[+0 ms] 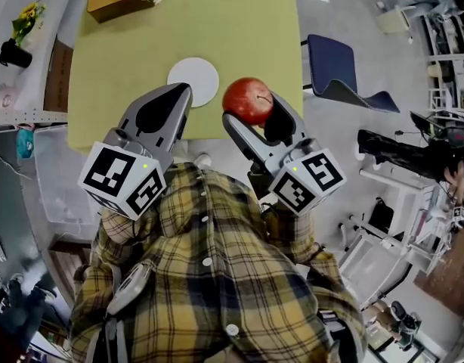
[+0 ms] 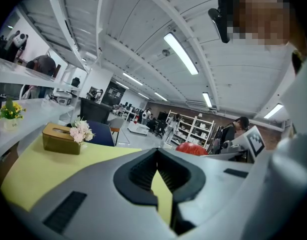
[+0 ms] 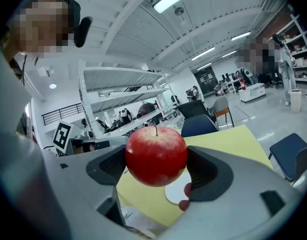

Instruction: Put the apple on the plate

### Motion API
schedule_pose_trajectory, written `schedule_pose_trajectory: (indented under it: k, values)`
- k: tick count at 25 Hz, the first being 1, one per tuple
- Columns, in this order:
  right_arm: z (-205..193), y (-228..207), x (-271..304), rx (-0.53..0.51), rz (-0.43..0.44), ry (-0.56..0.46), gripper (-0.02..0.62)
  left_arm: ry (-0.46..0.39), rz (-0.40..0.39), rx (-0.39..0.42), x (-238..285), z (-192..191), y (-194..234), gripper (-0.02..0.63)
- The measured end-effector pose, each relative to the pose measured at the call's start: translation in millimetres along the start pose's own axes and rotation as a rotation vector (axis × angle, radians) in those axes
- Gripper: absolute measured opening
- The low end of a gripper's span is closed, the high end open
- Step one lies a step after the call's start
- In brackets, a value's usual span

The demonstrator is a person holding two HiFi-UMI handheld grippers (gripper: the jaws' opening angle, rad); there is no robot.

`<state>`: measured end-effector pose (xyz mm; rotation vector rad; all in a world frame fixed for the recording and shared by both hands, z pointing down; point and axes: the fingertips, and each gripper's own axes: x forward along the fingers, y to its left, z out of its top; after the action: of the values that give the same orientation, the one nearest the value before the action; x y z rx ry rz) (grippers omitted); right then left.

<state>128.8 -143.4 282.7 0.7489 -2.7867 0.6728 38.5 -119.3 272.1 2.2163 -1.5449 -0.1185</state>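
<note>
Shirt: yellow-and-black plaid flannel shirt [image 1: 217, 278] of the person holding both tools, closest to the head cam.
Left gripper: grey two-jaw left gripper [image 1: 180, 93] w/ marker cube, jaw tips pressed together, nothing btwn them; it hangs over the table's near edge, just beside the plate.
Right gripper: grey two-jaw right gripper [image 1: 252, 112], jaws clamped on the apple from opposite sides.
Apple: round, glossy red apple [image 3: 156, 155], stem up, held in the air above the table's near edge, just right of the plate, not over it yet.
Handling (my guess): firm, moderately heavy, smooth waxy skin that could slip; bruises if squeezed hard or dropped. Best hold looks like the widest girth, pads on opposite sides, approx as it's held now.
Plate: small round white plate [image 1: 193, 80], empty, flat on the table.
Table: square yellow-green table [image 1: 239, 29], mostly bare.
Box: brown wooden tissue box [image 2: 61, 138] at the far-left corner, slot on top, contents not visible; pink flower bunch [image 2: 82, 131] resting against it.
Vase: black pot w/ yellow flowers [image 1: 17, 51], on a side ledge off the table.
</note>
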Motion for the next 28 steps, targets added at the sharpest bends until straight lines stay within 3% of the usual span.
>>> schedule_pose_trajectory:
  k: [13, 23, 28]
  values:
    - [40, -13, 100, 0.004, -0.050, 0.004, 0.367, 0.010, -0.052, 0.014, 38, 55, 88, 0.008]
    - [27, -23, 150, 0.017, -0.099, 0.051, 0.367, 0.085, -0.095, -0.038, 52, 45, 133, 0.008]
    - [16, -26, 156, 0.016, -0.088, 0.091, 0.367, 0.093, -0.093, -0.051, 56, 41, 135, 0.008]
